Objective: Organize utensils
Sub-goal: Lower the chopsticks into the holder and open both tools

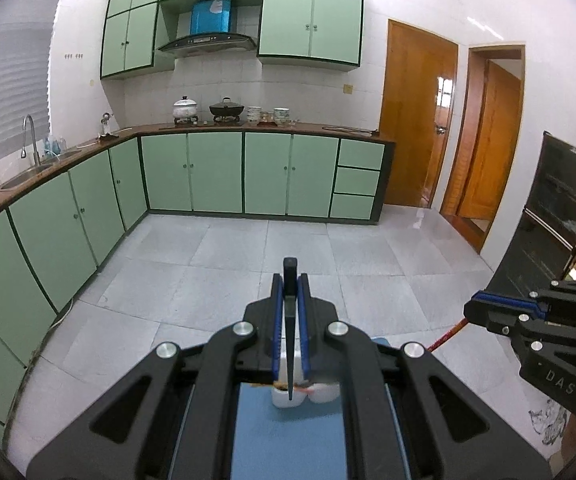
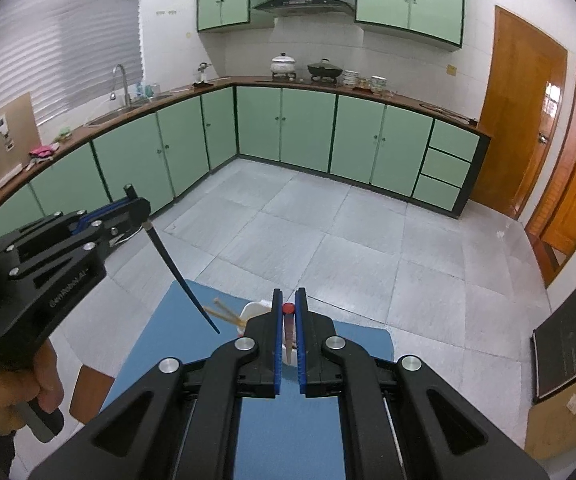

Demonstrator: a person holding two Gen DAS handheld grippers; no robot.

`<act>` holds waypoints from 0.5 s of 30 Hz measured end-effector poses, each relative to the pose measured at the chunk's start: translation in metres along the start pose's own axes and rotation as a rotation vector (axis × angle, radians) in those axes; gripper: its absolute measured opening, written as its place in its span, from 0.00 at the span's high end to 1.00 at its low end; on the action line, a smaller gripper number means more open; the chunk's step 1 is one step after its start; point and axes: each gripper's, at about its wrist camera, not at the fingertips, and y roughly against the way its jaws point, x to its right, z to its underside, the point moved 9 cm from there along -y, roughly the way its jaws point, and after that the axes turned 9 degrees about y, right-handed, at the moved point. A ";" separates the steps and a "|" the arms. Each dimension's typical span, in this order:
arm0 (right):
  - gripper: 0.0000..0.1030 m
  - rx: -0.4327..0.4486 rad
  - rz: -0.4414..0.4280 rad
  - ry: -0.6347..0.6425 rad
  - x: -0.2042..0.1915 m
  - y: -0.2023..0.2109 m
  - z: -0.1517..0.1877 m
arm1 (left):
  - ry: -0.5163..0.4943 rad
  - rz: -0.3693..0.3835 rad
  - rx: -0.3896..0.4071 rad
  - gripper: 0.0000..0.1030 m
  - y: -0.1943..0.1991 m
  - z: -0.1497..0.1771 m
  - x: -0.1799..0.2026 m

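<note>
My left gripper [image 1: 290,280] is shut on a black chopstick [image 1: 289,320] that points down toward a white holder [image 1: 288,398] on the blue mat [image 1: 284,440]. In the right wrist view the left gripper [image 2: 132,204] holds that black chopstick [image 2: 180,276] tilted, its tip above the mat [image 2: 160,344]. My right gripper [image 2: 288,304] is shut on a red-tipped chopstick [image 2: 288,322] over the white holder [image 2: 254,312]. Wooden chopsticks [image 2: 224,314] stick out of the holder. The right gripper [image 1: 476,308] also shows in the left wrist view with a red chopstick [image 1: 446,336].
Green kitchen cabinets [image 1: 216,172] with a brown counter run along the far and left walls, with a sink [image 1: 28,172] and pots [image 1: 226,110]. A grey tiled floor [image 1: 288,248] lies beyond the mat. Wooden doors [image 1: 416,120] and a dark appliance [image 1: 556,216] stand at right.
</note>
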 end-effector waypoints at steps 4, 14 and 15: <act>0.94 -0.005 0.007 -0.014 0.014 -0.021 -0.003 | 0.011 0.001 0.007 0.94 -0.020 -0.003 -0.001; 0.95 -0.003 0.007 -0.067 0.035 -0.075 -0.005 | 0.027 -0.003 0.035 0.94 -0.069 -0.001 -0.003; 0.95 -0.004 0.009 -0.066 0.035 -0.080 -0.005 | 0.031 -0.003 0.032 0.94 -0.075 0.001 -0.004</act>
